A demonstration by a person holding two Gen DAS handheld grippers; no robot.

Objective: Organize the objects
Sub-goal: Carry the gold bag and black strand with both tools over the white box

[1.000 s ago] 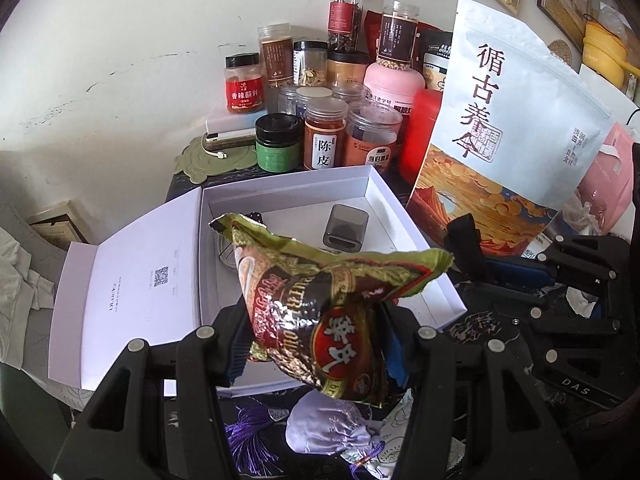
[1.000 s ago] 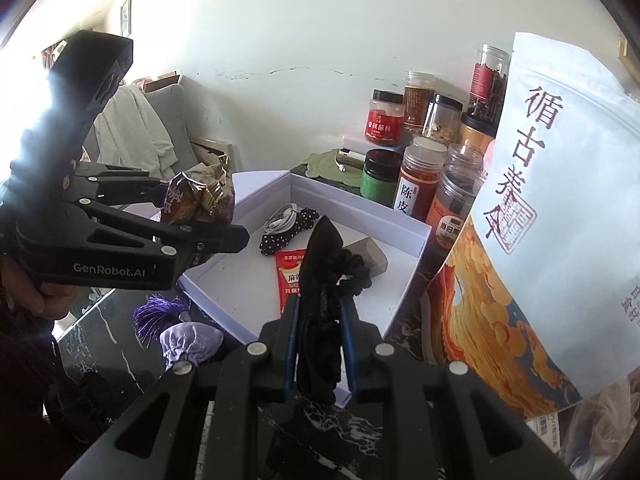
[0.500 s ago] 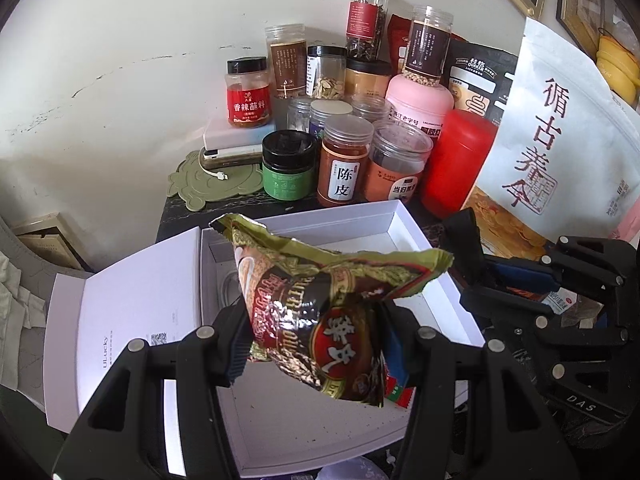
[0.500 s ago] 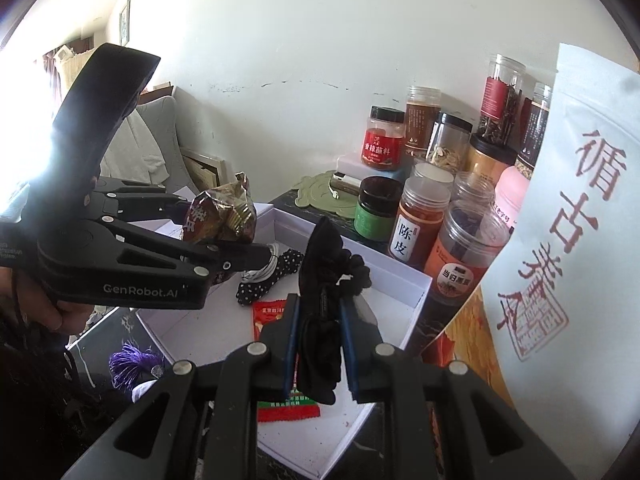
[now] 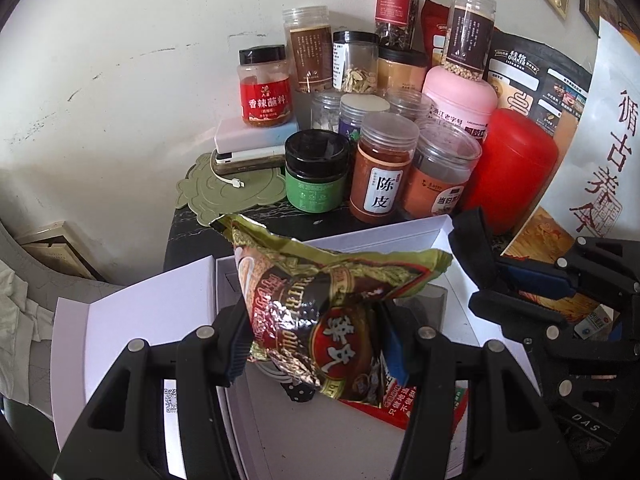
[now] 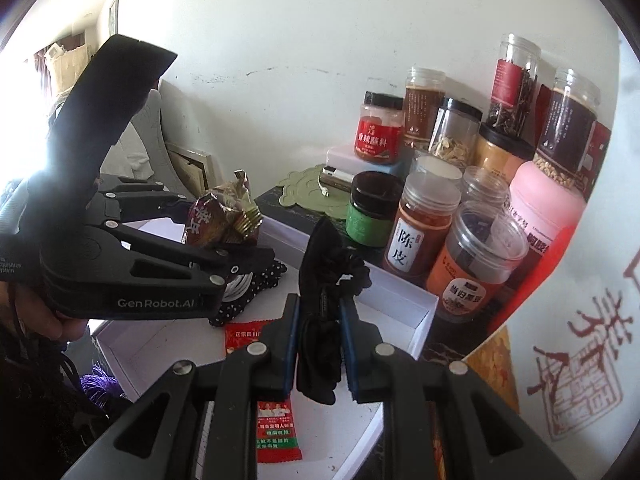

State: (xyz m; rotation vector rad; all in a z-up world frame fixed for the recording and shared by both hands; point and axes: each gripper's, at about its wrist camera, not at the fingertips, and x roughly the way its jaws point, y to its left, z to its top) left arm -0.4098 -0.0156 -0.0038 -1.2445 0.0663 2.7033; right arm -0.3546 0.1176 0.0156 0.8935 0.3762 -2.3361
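Both grippers have moved forward over the last second, and the open white box now lies directly beneath them, where a second ago it was farther ahead.

The left gripper has its fingers pinching a crinkled foil snack packet, gold and dark red, held upright in the air above the box interior. The right gripper has its fingers pressed onto a black fabric scrunchie, which stands up between them, also above the box.

Inside the box, the right wrist view shows a red sauce sachet lying flat on the floor and a black polka-dot item with a white cable beside it.

Behind the box, crowded on the dark table, stand many jars: a green-labelled black-lidded jar, an orange jar marked 陈皮, a red canister and a large white pouch on the right.

The move forward suggests both items are about to be set down in the box. Neither has been let go yet.
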